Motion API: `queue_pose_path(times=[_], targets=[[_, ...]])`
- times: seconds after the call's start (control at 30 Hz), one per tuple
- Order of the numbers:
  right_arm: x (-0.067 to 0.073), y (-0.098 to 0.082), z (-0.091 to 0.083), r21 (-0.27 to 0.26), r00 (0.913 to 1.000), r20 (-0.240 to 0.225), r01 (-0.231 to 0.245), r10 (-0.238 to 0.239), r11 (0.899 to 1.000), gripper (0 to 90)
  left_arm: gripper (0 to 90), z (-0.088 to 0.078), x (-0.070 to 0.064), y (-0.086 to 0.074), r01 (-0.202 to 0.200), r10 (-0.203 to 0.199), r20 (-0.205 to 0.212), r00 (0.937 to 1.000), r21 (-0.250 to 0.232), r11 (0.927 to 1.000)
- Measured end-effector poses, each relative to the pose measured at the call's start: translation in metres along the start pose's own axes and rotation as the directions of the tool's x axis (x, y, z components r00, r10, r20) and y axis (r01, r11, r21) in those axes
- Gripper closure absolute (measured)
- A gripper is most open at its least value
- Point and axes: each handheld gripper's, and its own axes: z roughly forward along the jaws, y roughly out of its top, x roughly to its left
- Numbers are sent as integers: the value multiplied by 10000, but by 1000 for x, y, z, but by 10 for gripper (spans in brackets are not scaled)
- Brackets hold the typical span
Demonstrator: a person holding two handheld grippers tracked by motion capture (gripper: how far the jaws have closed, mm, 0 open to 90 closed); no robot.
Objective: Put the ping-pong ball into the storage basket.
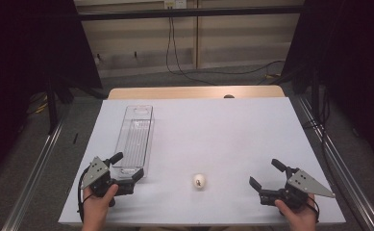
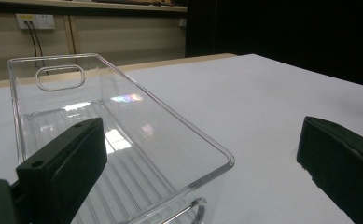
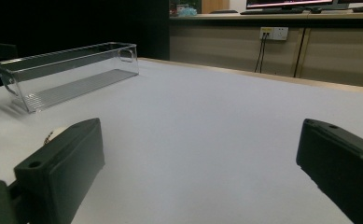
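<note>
Clear glossy plastic bin (image 1: pixel 135 139); matt white table (image 1: pixel 232 139); smooth pale egg (image 1: pixel 199 181).

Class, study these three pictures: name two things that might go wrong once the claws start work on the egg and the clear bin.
1. The egg lies loose on the smooth table; a nudge from the open right claw may roll it away.
2. The open left claw straddles the bin at its near corner; the light bin might slide or tip if it is gripped there.
</note>
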Motion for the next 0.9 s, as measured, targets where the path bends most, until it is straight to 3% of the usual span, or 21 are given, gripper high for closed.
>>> queue_pose_path(times=[0.3,0.53,0.9], targets=[[0,0,0,4,10000,-37,-2,2,10000,6,17,-1,2,1,-151,152,-69,9999,130,9998],[-1,0,0,-30,10000,-44,53,-53,10000,6,17,-1,0,1,3,-3,-137,9999,-20,10000],[0,0,1,-15,9999,-73,117,-117,9999,6,16,1,-6,4,-38,37,96,9999,57,10000]])
